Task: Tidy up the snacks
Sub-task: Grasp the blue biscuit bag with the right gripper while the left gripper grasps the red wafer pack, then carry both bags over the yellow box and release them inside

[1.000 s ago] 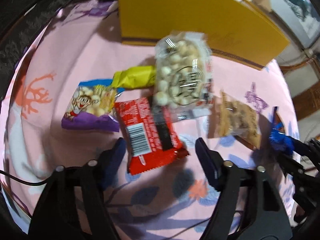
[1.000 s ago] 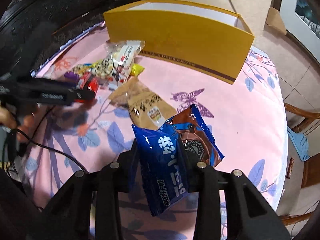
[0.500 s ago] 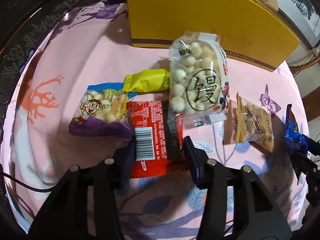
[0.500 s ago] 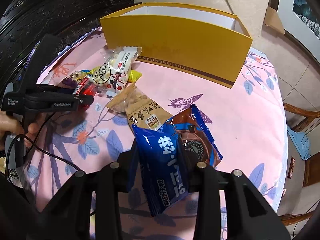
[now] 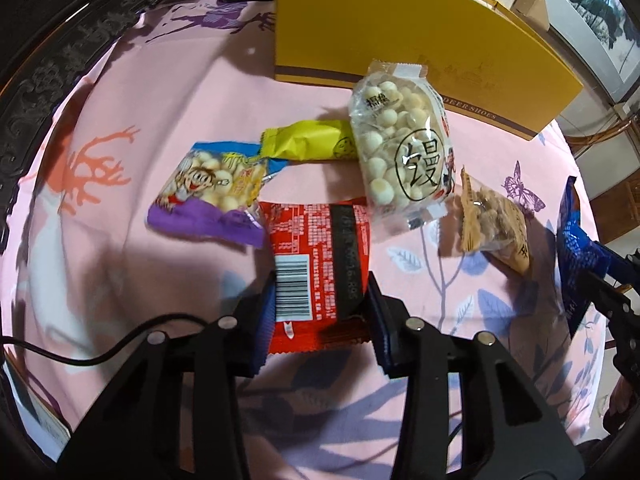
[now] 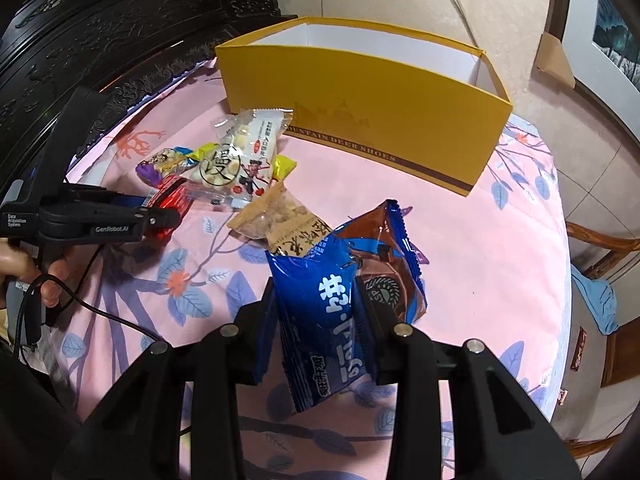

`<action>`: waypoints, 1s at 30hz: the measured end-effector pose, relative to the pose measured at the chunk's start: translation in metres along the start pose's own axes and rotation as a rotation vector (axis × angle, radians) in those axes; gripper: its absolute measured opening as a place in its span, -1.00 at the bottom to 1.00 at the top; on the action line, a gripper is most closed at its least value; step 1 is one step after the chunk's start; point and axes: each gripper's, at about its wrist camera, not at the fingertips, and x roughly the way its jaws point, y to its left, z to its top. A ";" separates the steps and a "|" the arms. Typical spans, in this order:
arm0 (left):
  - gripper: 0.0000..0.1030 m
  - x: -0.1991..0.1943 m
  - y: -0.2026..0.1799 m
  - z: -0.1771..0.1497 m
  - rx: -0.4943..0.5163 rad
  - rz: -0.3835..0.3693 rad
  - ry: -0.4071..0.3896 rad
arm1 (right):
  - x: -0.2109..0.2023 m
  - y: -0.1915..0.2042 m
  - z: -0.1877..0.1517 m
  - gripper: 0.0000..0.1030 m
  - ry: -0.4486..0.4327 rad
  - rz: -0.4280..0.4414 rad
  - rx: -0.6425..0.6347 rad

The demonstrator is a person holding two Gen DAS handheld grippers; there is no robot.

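My left gripper (image 5: 322, 300) is shut on a red snack packet (image 5: 318, 256) at the near end of a snack pile on the pink tablecloth; it also shows in the right wrist view (image 6: 160, 216). Behind it lie a purple cartoon bag (image 5: 208, 196), a yellow packet (image 5: 308, 146), a clear bag of white balls (image 5: 404, 152) and a tan nut packet (image 5: 492, 220). My right gripper (image 6: 316, 308) is shut on a blue packet (image 6: 324, 320), held above the cloth. A brown-blue packet (image 6: 388, 264) lies just behind it. An open yellow box (image 6: 360, 104) stands at the back.
The round table with the pink flowered cloth (image 6: 500, 264) ends at the right, with a wooden chair (image 6: 600, 240) and tiled floor beyond. Dark carved furniture (image 6: 100, 20) stands behind the table at the left. A black cable (image 5: 80, 352) trails over the cloth near my left gripper.
My left gripper moved forward over the red packet and closed its fingers on it. My right gripper kept its hold on the blue packet and rose slightly.
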 end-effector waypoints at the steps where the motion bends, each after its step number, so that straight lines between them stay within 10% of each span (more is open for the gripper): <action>1: -0.20 -0.003 0.001 -0.001 -0.004 -0.002 -0.004 | -0.001 0.002 0.001 -0.29 -0.004 0.000 -0.002; 17: -0.20 -0.052 -0.006 0.003 0.016 -0.042 -0.109 | -0.006 0.021 0.010 -0.41 -0.032 -0.047 -0.132; 23: -0.20 -0.051 -0.005 0.001 0.008 -0.049 -0.100 | 0.031 0.030 0.000 0.00 0.046 -0.173 -0.250; 30: -0.20 -0.051 -0.003 0.001 0.004 -0.051 -0.100 | 0.053 0.025 -0.013 -0.23 0.081 -0.210 -0.272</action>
